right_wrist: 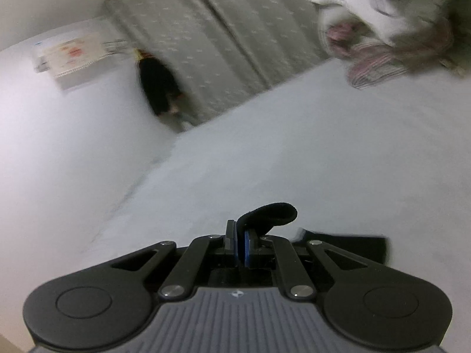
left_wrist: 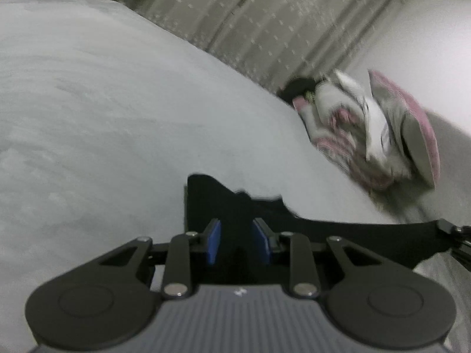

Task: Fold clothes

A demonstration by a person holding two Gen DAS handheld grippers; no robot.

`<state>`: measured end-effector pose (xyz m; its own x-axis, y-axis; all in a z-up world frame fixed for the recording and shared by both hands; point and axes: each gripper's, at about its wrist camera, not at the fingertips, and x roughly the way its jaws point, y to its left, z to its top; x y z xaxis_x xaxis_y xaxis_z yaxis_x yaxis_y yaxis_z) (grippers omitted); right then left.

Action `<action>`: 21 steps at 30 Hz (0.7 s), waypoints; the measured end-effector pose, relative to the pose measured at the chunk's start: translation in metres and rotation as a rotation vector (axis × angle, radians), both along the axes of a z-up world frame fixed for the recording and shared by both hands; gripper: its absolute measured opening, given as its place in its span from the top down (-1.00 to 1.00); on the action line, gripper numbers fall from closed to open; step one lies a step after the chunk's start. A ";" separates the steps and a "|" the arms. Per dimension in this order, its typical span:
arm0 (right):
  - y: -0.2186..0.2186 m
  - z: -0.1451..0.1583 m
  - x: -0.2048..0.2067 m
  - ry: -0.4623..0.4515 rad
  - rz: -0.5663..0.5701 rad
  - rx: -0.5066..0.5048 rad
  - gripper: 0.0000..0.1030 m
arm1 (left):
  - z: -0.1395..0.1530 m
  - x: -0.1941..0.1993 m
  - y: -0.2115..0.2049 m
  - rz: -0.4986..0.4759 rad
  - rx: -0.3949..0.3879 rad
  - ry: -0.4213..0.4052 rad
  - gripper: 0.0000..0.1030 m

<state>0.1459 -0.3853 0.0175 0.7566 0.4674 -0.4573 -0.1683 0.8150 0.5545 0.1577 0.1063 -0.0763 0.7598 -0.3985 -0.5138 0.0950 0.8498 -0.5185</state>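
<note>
A black garment point(left_wrist: 338, 235) lies stretched across the white bed surface point(left_wrist: 117, 117) between my two grippers. My left gripper point(left_wrist: 237, 231) has its blue pads point(left_wrist: 214, 242) a little apart with a bunch of the black cloth filling the gap, and the cloth rises just past the fingertips. The right gripper point(left_wrist: 454, 236) shows at the right edge, holding the garment's other end. In the right wrist view my right gripper point(right_wrist: 240, 236) is shut on a black fabric edge point(right_wrist: 272, 211) that loops out above the pads. More of the garment point(right_wrist: 359, 245) hangs to its right.
A heap of pink and white clothes point(left_wrist: 368, 129) point(right_wrist: 382, 23) sits at the bed's far side. Behind it runs a pale patterned fabric wall point(left_wrist: 265, 23). A dark item point(right_wrist: 159, 88) and a white labelled box point(right_wrist: 73, 53) stand past the bed's corner.
</note>
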 end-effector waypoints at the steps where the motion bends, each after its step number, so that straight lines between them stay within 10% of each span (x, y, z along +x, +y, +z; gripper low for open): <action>1: -0.010 -0.013 0.002 0.032 -0.021 0.006 0.85 | -0.002 0.001 -0.005 -0.012 0.026 0.007 0.54; 10: -0.049 -0.113 0.011 0.225 -0.129 -0.023 0.91 | -0.005 -0.002 -0.029 -0.086 0.217 0.010 0.57; 21: -0.051 -0.084 -0.015 0.101 -0.197 -0.100 0.29 | 0.011 -0.008 -0.025 -0.085 0.190 -0.033 0.47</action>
